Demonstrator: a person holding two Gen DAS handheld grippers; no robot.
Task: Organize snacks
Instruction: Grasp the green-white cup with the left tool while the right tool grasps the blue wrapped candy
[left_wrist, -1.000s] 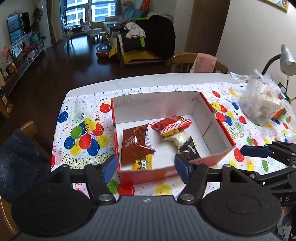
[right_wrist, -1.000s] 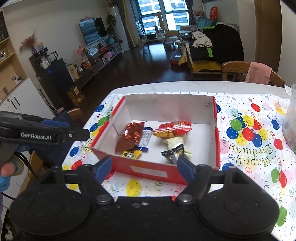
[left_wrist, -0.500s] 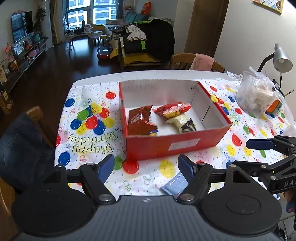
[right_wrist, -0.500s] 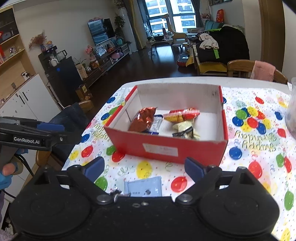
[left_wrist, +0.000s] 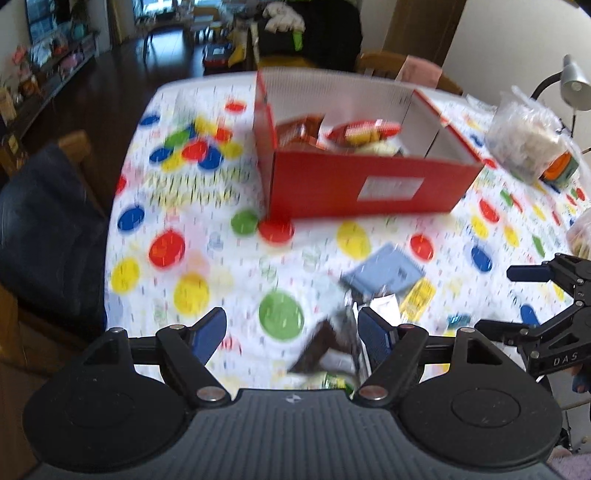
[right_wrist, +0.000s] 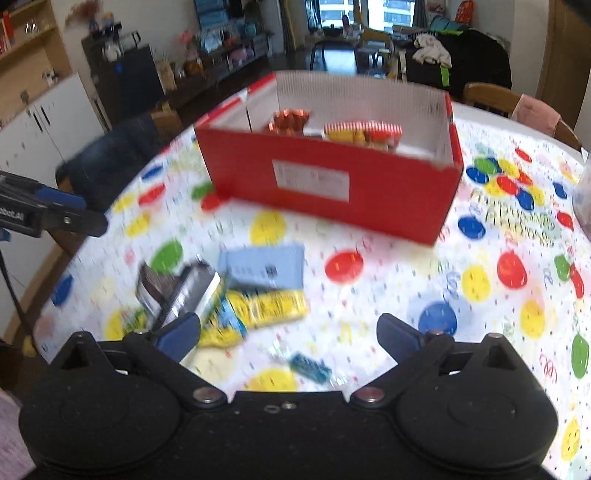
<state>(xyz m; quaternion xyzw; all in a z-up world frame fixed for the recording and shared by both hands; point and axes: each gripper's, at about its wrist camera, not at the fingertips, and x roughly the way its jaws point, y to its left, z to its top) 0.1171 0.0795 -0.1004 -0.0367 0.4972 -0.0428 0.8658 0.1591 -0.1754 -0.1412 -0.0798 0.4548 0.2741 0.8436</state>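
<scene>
A red cardboard box (left_wrist: 369, 184) (right_wrist: 332, 184) stands on the balloon-print tablecloth with several snack packs inside. Loose snacks lie in front of it: a light blue pack (right_wrist: 264, 266) (left_wrist: 382, 271), a yellow pack (right_wrist: 258, 310), a dark brown and silver pack (right_wrist: 173, 288) (left_wrist: 328, 343) and a small blue candy (right_wrist: 310, 369). My left gripper (left_wrist: 291, 332) is open and empty, just above the brown pack. My right gripper (right_wrist: 288, 336) is open and empty, over the yellow pack and candy. Both views are motion-blurred.
A clear plastic bag of items (left_wrist: 524, 144) and a desk lamp (left_wrist: 572, 79) sit at the table's right. A chair with a dark garment (left_wrist: 44, 236) stands at the left. Another wooden chair (right_wrist: 517, 107) stands behind the table.
Both grippers have pulled back from the box toward the table's near edge and dropped lower. The loose snacks in front of the box have come into view.
</scene>
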